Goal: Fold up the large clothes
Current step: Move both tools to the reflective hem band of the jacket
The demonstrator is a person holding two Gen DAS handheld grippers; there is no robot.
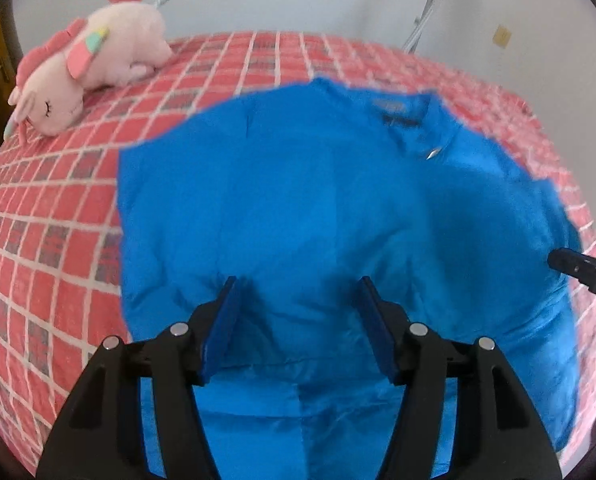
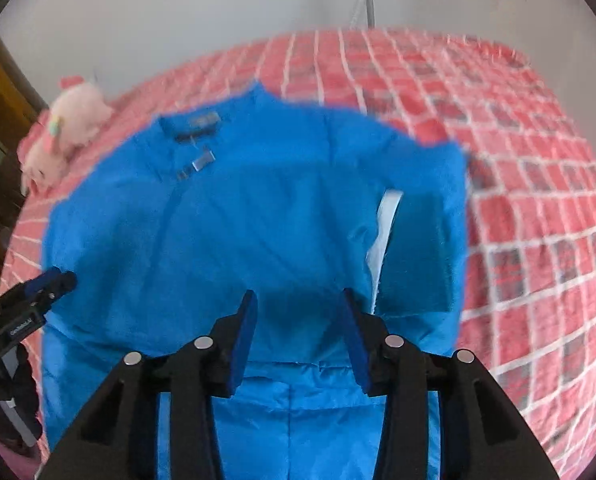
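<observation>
Left wrist view: blue jacket (image 1: 318, 200) spread on the bed (image 1: 57, 220) under the parted, empty left claw (image 1: 295, 286); right claw (image 2: 298, 300) likewise.

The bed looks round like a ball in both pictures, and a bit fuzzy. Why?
Left wrist view: the fisheye lens bulges the checked bedspread; the soft toy stays fairly sharp. Right wrist view: same bulge, with blur smearing the blue jacket edges and the toy.
</observation>
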